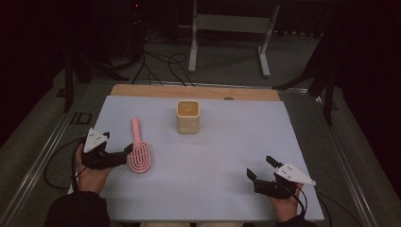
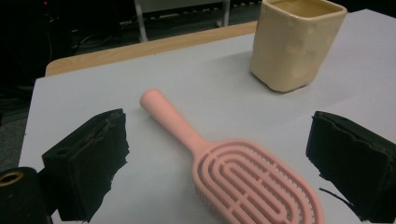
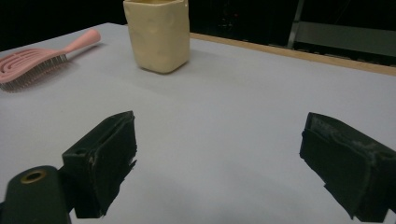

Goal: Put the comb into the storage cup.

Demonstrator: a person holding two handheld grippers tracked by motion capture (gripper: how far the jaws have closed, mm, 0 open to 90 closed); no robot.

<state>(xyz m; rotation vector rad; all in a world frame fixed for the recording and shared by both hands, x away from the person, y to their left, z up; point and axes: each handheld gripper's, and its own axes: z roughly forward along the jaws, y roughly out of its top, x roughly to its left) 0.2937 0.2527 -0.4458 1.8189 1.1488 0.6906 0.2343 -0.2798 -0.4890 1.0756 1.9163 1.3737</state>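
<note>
My left gripper (image 1: 126, 152) sits at the left edge of the tabletop (image 1: 213, 156), its fingers (image 2: 88, 158) spread wide and released, with nothing pressed between them. The brush (image 1: 138, 150) lies flat on the tabletop just ahead of it: pink, smooth plastic, with a round straight handle pointing away from me and an oval head cut into concentric looping slots, bristles facing down. In the left gripper view the head (image 2: 254, 184) lies in the gap between my fingers, nearer the right one, touching neither, and the handle runs off toward the far left. My fingers are black blocks with rough, frayed foam pads. Farther back, near the middle of the tabletop, stands a cup (image 1: 188, 116): cream-yellow, squarish with rounded corners, slightly lumpy walls, open at the top, well apart from the brush. The tabletop is a plain matte pale sheet over a wooden board (image 1: 189, 91) that shows along the far edge. My right gripper (image 1: 261, 167) rests at the near right, fingers (image 3: 102, 158) likewise released and wide apart, well away from brush and cup.
</note>
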